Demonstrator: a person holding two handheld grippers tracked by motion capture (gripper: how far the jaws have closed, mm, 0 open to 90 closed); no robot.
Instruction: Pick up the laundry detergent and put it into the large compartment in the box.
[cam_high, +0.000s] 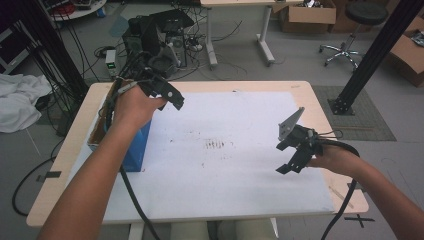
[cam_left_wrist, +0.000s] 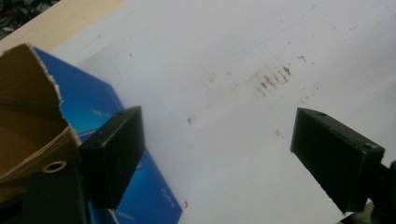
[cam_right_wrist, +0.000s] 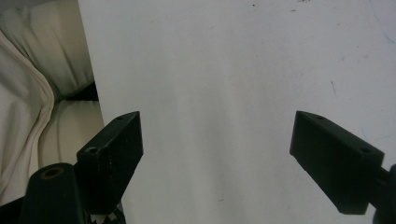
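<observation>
Nearest the high camera, the person's two forearms come in from the near edge of the table (cam_high: 300, 87), which carries a white sheet (cam_high: 240, 185) with a patch of brown smudges (cam_high: 218, 144) near its middle. The left gripper (cam_high: 167, 95) hangs at the far left, just above the blue box (cam_high: 136, 147), an open carton with a torn brown inner flap (cam_left_wrist: 28, 121) standing at the sheet's left edge; its fingers (cam_left_wrist: 114, 154) are spread wide, with nothing between them. The right gripper (cam_high: 295, 152) hovers over the right side of the sheet, also released and empty. With the box let go, I judge the sound move is to draw the left gripper clear across the sheet without clipping the torn flap, which could tip the carton. Small print runs along the box's lower blue face, too blurred to read.
</observation>
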